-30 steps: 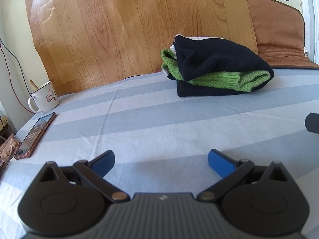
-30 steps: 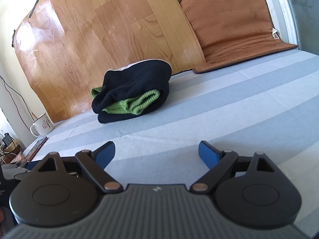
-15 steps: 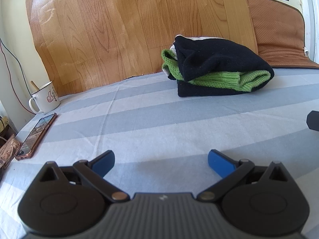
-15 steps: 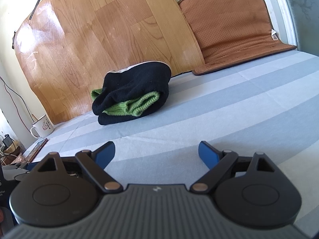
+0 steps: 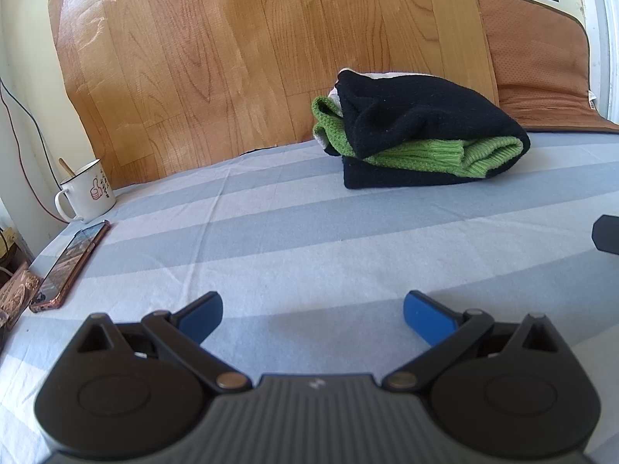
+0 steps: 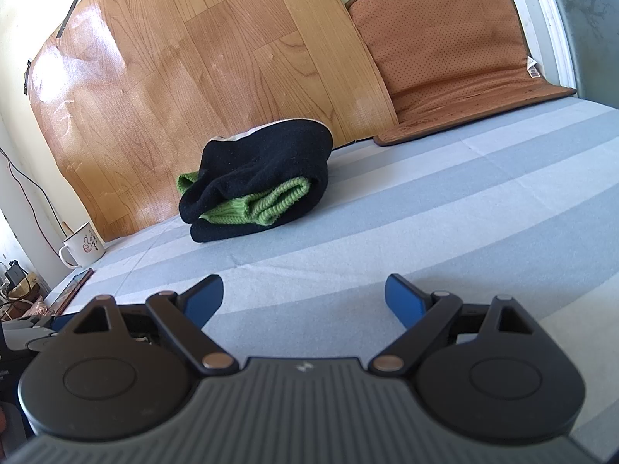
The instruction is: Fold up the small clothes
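Striped sheet (image 5: 309, 239): blue and white bands cover the whole surface that carries everything; it lies mostly flat, with a faint crease running from the far edge toward the near side.
Wood-pattern panel (image 5: 251, 58): stands against the wall along the far edge.
Brown mat (image 6: 445, 62): leans on the wall at the far right corner, its lower end lying on the sheet.
Folded clothes (image 5: 418, 135): one compact bundle near the far edge, right of centre, just in front of the panel; black knit wraps outside, green ribbed knit shows between the layers, a strip of white peeks out on top.
Left hand-held gripper (image 5: 312, 316): low over the near edge, blue fingers spread wide, nothing between them, well apart from the bundle.
Right hand-held gripper (image 6: 304, 297): also low at the near edge, fingers spread wide and empty.
Phone (image 5: 69, 266): flat at the left edge.
Mug (image 5: 87, 190): white enamel, at the far left corner, just beyond the phone, a stick standing in it.
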Tool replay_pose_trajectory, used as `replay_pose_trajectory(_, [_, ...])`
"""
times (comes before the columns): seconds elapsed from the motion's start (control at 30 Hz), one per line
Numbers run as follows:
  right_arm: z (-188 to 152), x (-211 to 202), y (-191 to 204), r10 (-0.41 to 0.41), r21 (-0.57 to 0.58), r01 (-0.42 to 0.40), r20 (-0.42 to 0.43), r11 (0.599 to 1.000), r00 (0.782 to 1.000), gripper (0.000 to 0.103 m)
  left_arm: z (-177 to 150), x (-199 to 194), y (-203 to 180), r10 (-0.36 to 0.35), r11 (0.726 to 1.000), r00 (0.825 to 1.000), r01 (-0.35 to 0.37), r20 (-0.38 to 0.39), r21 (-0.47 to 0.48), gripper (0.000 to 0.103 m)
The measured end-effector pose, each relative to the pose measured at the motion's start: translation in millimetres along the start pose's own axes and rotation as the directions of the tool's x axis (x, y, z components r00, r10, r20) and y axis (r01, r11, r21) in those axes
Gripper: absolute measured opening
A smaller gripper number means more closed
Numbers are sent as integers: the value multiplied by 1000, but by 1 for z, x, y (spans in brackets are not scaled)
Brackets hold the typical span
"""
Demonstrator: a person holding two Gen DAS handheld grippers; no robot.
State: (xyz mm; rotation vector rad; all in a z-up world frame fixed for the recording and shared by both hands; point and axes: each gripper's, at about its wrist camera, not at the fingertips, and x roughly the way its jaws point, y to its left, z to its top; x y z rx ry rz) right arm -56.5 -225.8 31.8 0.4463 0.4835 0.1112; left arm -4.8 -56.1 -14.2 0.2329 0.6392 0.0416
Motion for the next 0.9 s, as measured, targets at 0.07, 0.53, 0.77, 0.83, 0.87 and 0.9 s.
replay_pose_trajectory(0.07, [0, 0, 0, 0, 0, 0, 0, 1000, 1000, 92, 0, 0, 0, 0, 1000, 1000, 0, 0, 0, 103])
replay_pose_trajectory(0.53, [0, 0, 0, 1, 0, -1, 0, 1000, 1000, 92, 0, -2, -1, -9, 1000, 1000, 8, 12, 5, 103])
replay_pose_trajectory(0.77, [0, 0, 0, 1, -1, -1, -1, 1000, 1000, 92, 0, -3, 1, -30, 1000, 999, 30, 24, 7, 103])
replay_pose_trajectory(0.83, [0, 0, 0, 0, -1, 0, 0, 1000, 1000, 92, 0, -4, 2, -43, 999, 999, 43, 31, 5, 103])
replay_pose_trajectory(0.87, [0, 0, 0, 1, -1, -1, 0, 1000, 1000, 92, 0, -4, 2, -48, 999, 998, 48, 30, 5, 103])
replay_pose_trajectory(0.9, [0, 0, 0, 1, -2, -1, 0, 1000, 1000, 92, 0, -4, 2, -55, 998, 998, 55, 29, 5, 103])
